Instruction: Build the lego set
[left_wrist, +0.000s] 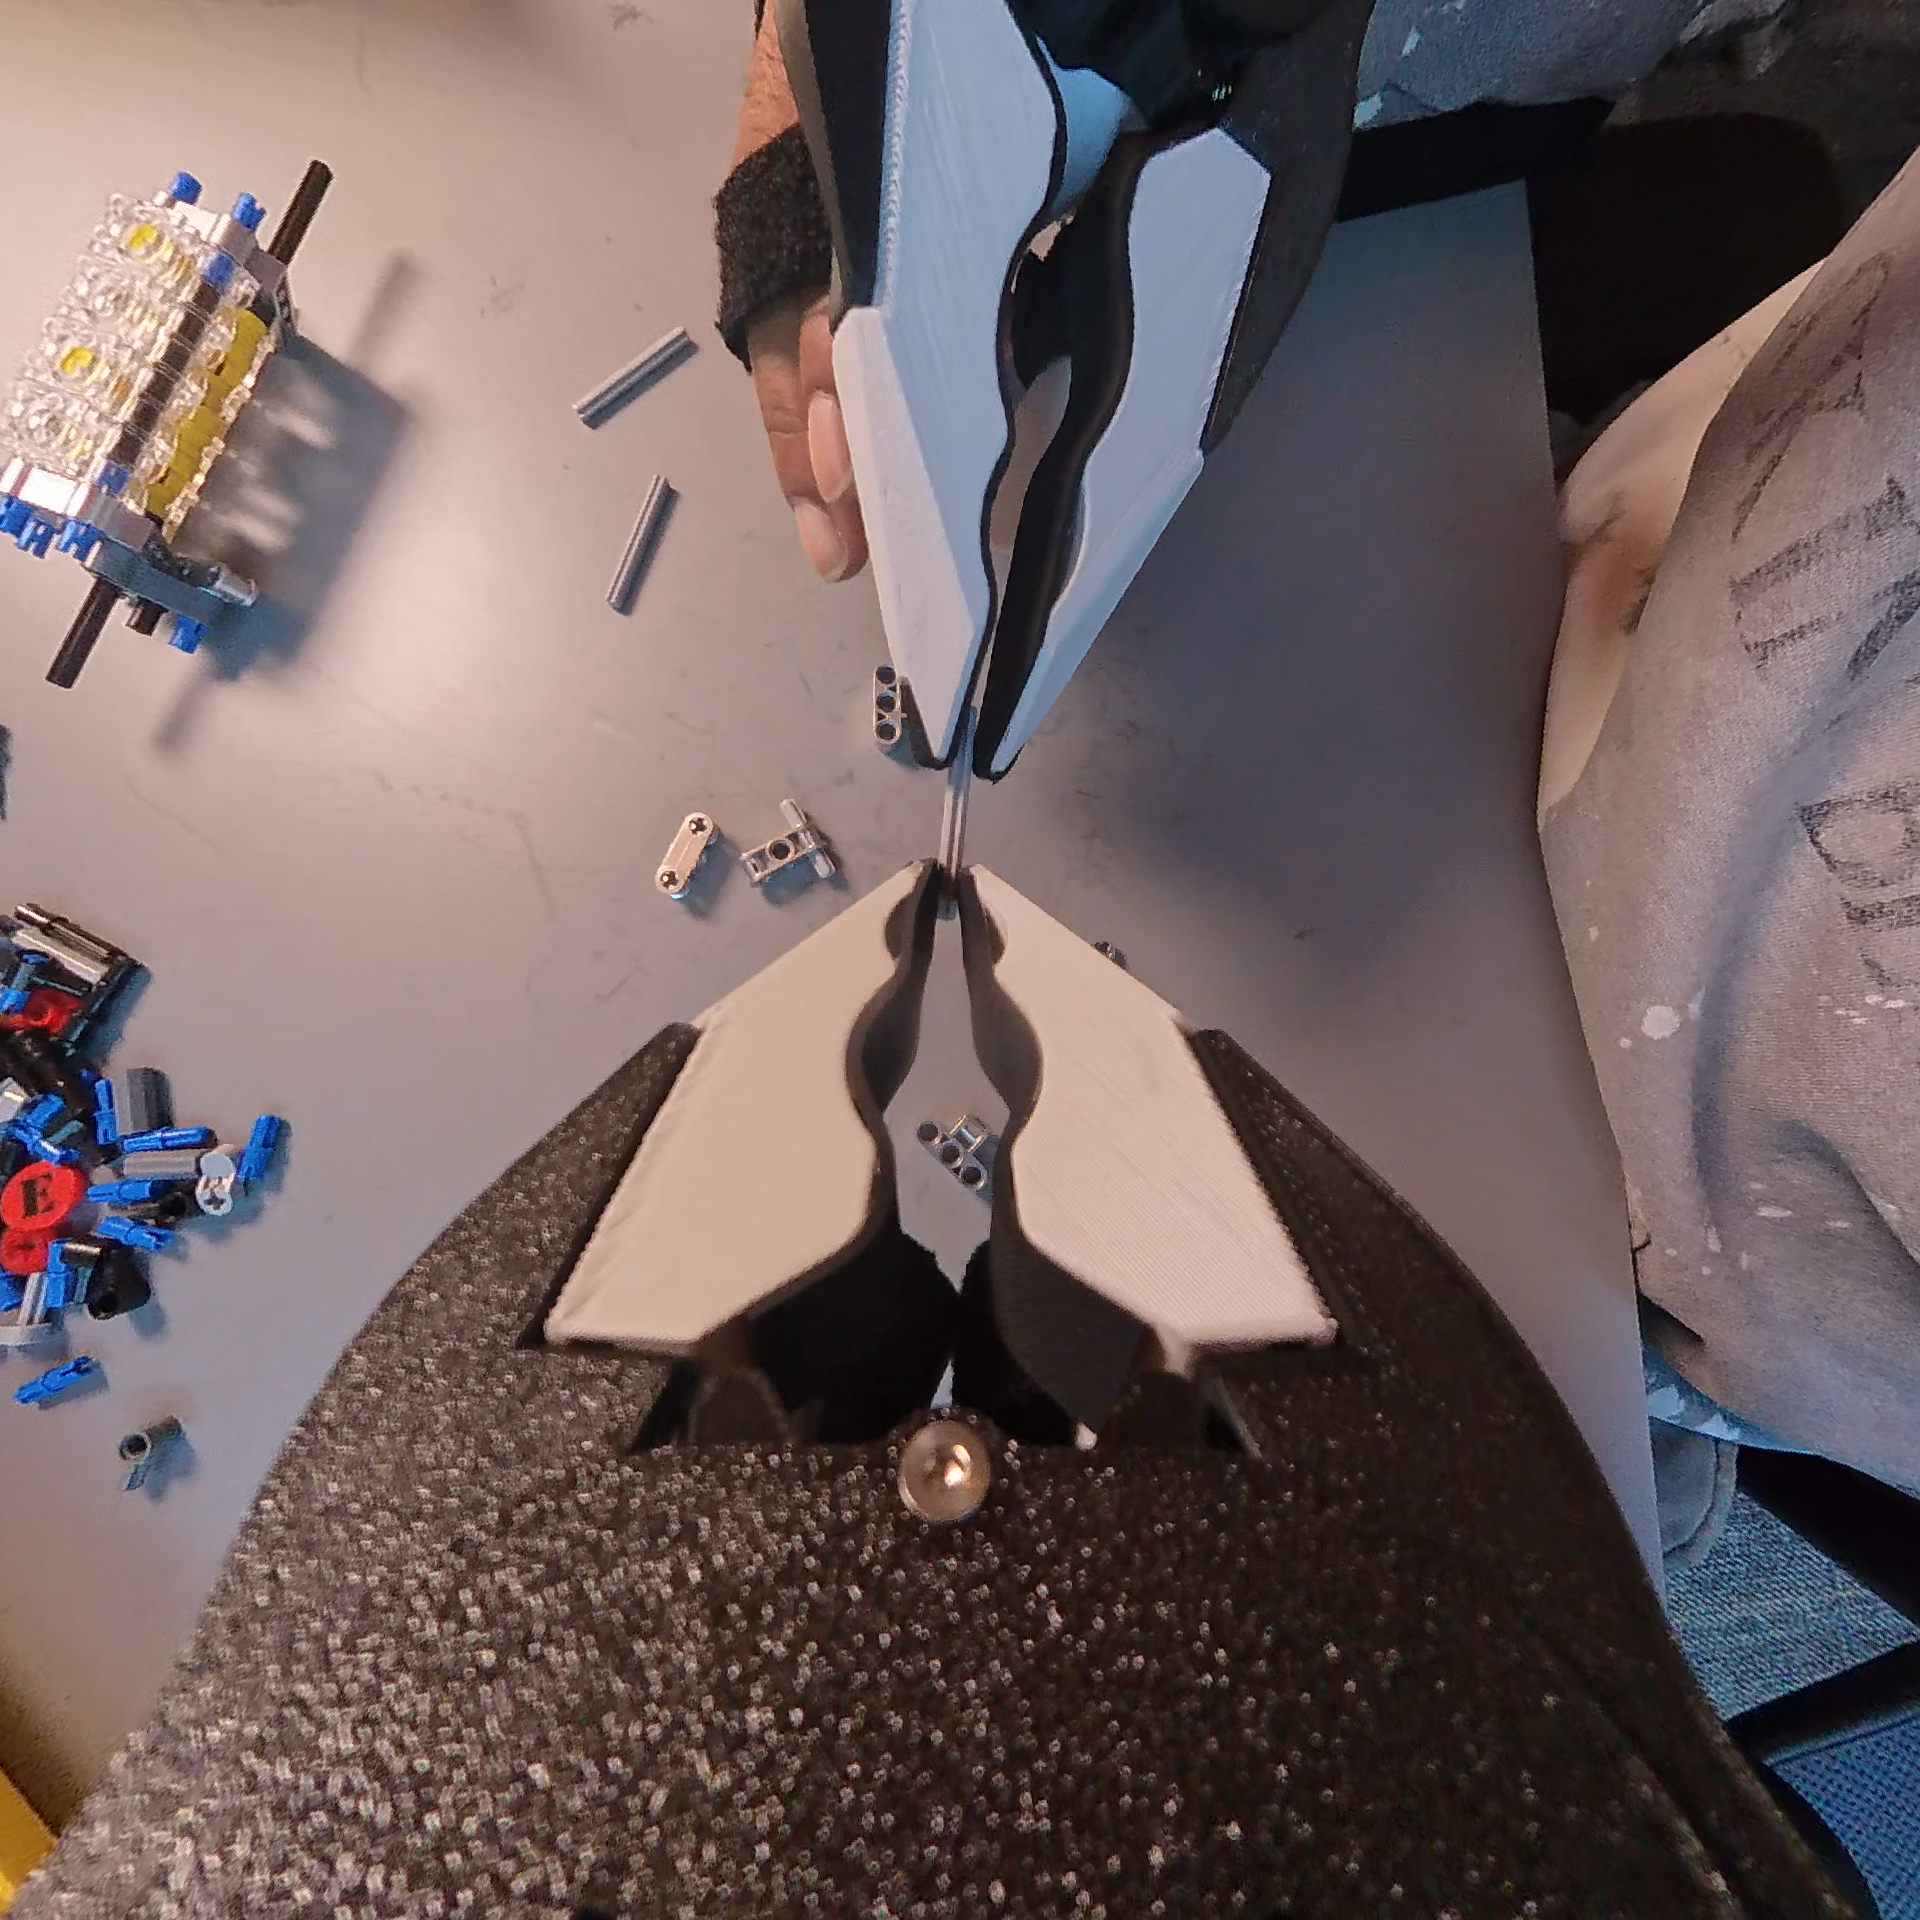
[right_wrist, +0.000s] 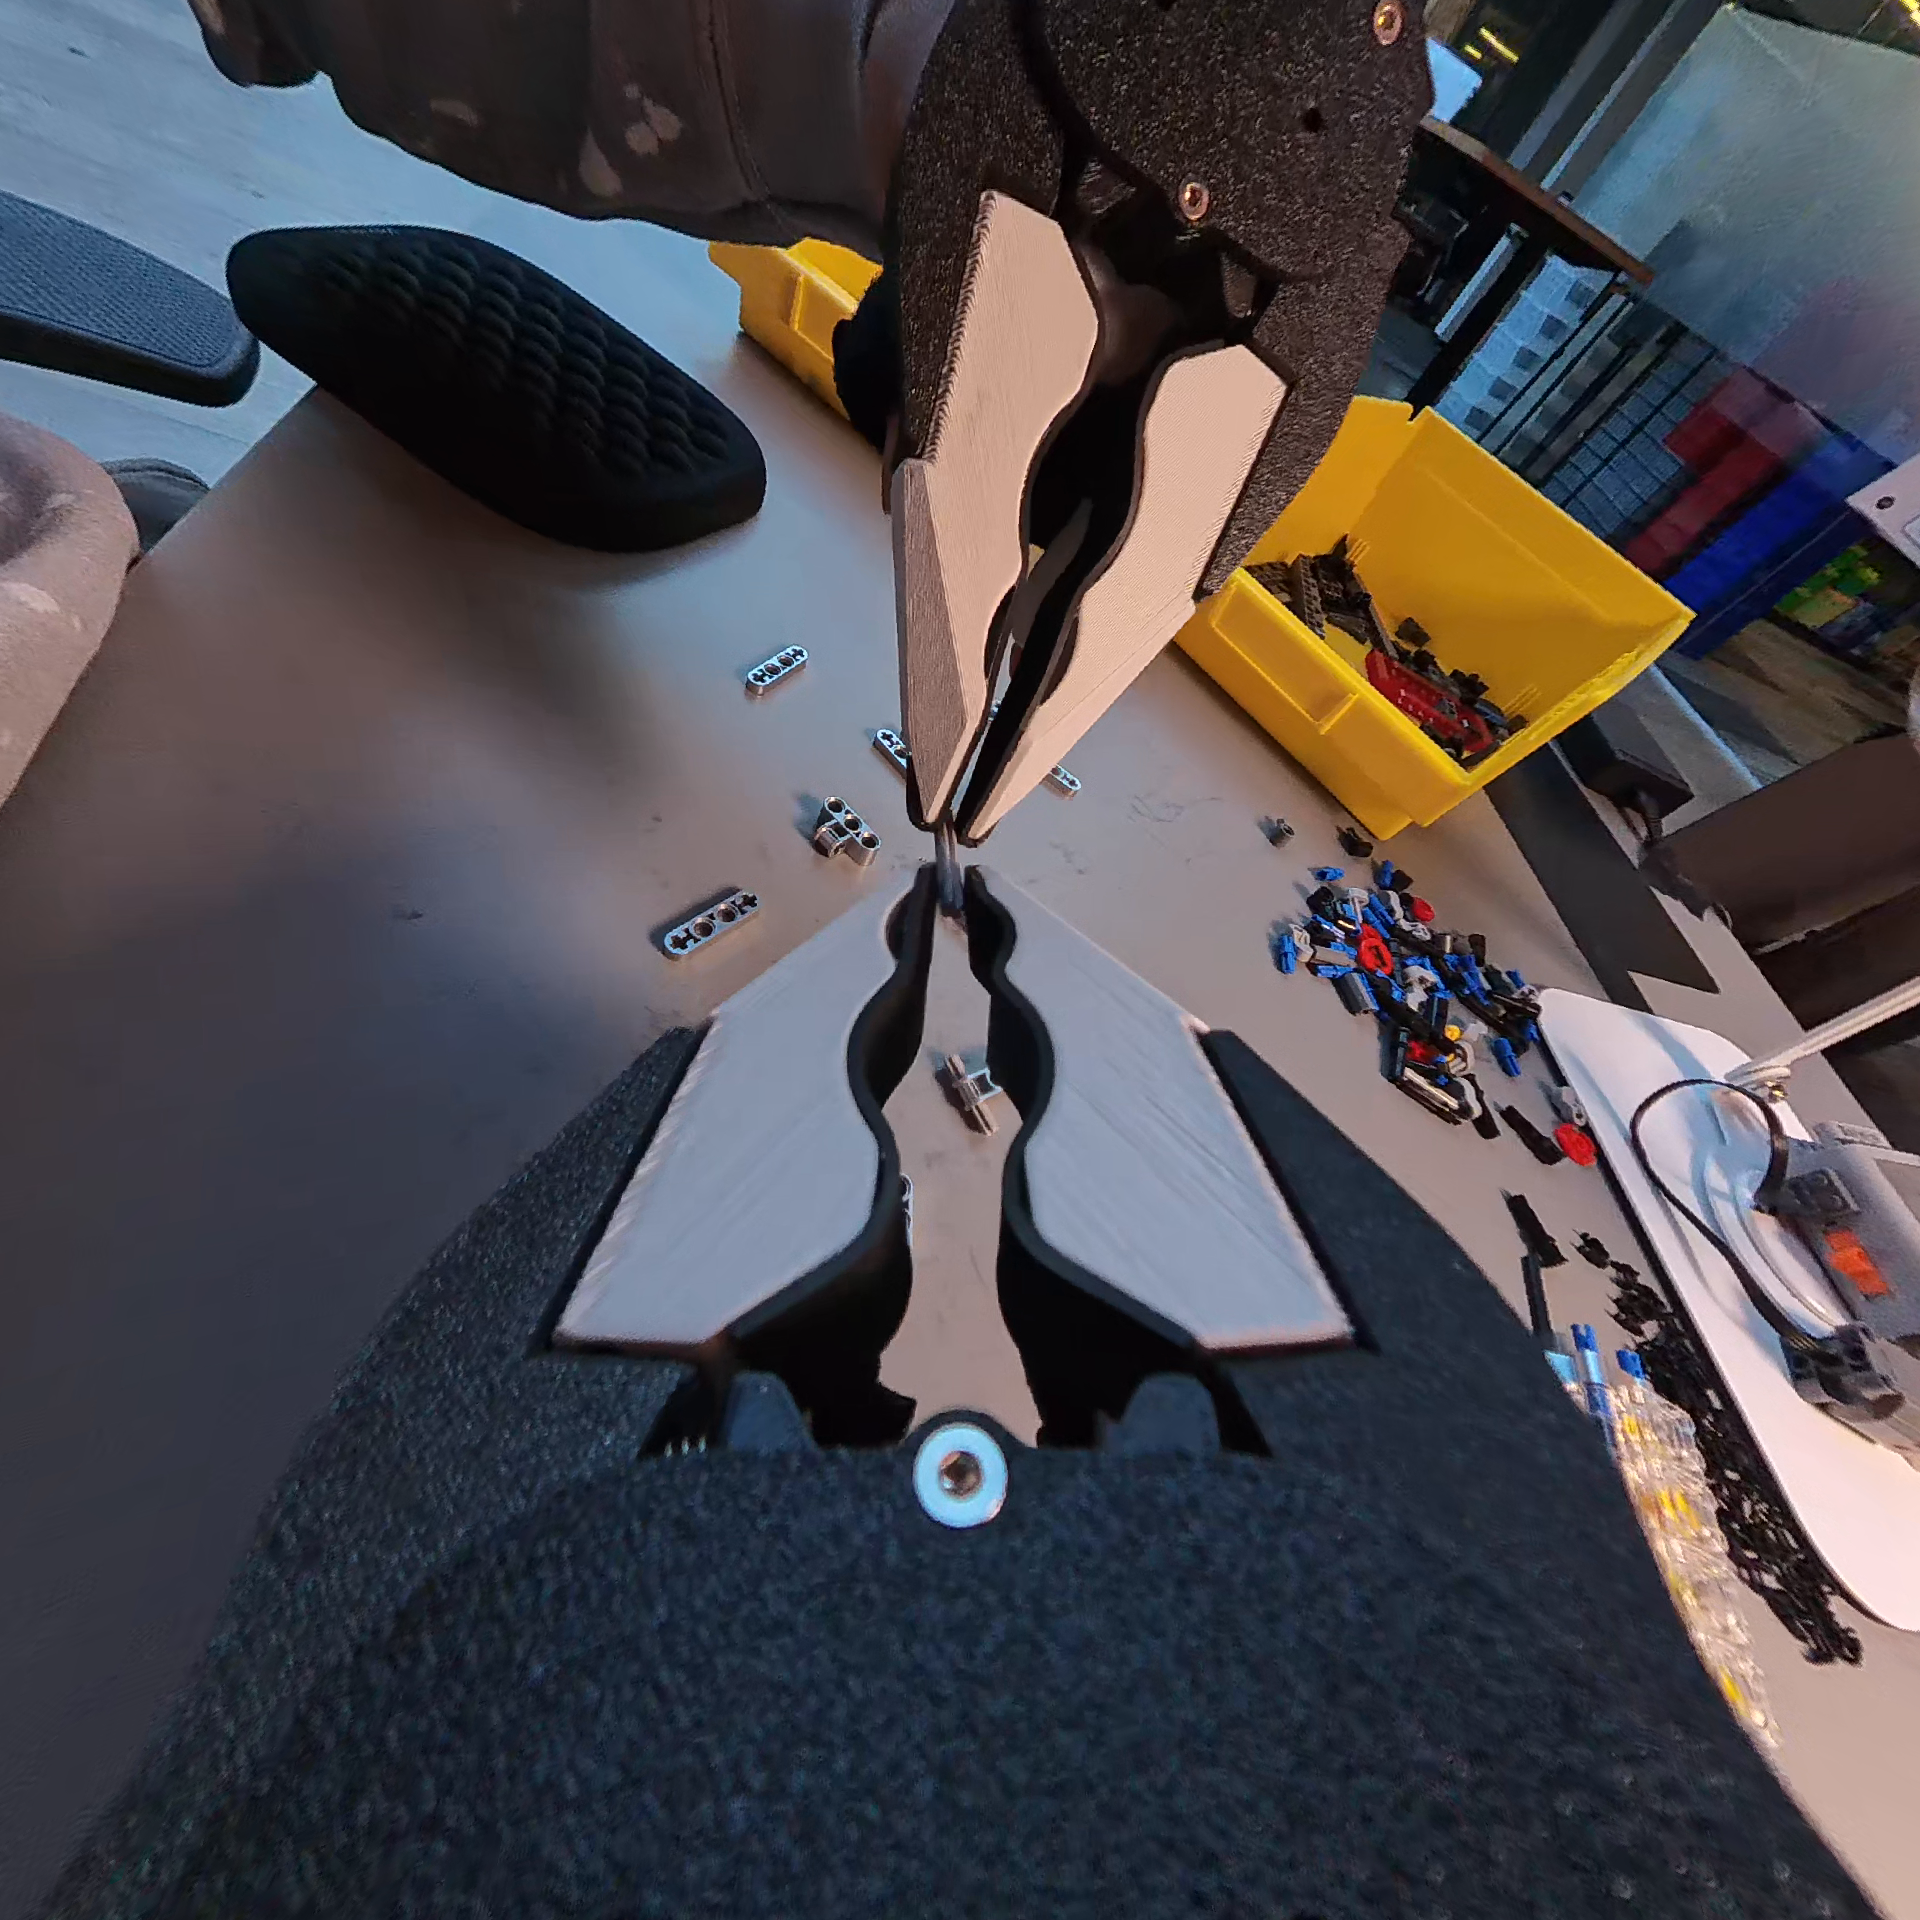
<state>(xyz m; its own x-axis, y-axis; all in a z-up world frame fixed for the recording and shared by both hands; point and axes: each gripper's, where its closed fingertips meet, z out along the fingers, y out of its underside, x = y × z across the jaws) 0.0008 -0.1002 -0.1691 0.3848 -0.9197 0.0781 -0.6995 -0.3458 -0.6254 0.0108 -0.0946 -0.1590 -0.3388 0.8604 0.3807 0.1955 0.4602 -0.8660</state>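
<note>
Grey axle pinched between left gripper and right gripper tips

Thin grey axle rod, short and straight, clamped at one end by my left gripper, at the other by my right gripper, suspended above the table.

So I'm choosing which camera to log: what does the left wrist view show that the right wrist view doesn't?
Only the left wrist view: a clear, yellow and blue brick assembly on a black axle, two loose grey axles, and a thumb on the right gripper.

Only the right wrist view: a yellow bin of parts, a black pad, a grey motor on a white board.

Both: the two grippers tip to tip, each shut on one thin grey piece, above the table, with the parts pile beside.
</note>
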